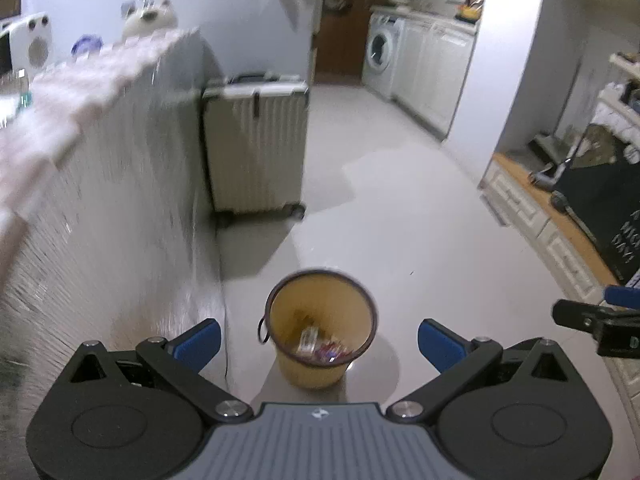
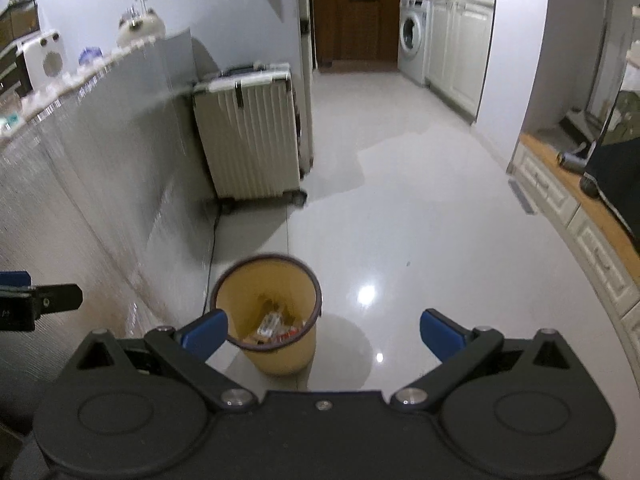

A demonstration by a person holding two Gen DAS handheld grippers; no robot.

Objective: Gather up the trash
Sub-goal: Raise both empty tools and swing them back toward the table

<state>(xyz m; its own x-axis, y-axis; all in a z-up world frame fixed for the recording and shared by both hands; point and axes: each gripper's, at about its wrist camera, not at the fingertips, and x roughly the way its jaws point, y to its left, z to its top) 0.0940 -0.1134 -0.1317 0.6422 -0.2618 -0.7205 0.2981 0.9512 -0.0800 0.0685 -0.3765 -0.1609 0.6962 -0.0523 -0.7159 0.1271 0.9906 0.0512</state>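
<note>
A yellow waste bin (image 1: 320, 330) with a dark rim stands on the pale tiled floor, with wrappers and scraps (image 1: 320, 346) at its bottom. It also shows in the right wrist view (image 2: 267, 312). My left gripper (image 1: 320, 342) is open and empty, held above the bin, which sits between its blue fingertips. My right gripper (image 2: 324, 334) is open and empty, above and a little right of the bin. The right gripper's tip (image 1: 592, 320) shows at the right edge of the left view. The left gripper's tip (image 2: 40, 304) shows at the left edge of the right view.
A table draped in a silvery cloth (image 1: 120, 200) runs along the left, with small appliances on top. A ribbed cream suitcase (image 1: 256, 144) stands against the wall behind the bin. A washing machine (image 2: 412, 38) and white cabinets are at the far right. A low wooden-topped cabinet (image 2: 580, 208) lines the right side.
</note>
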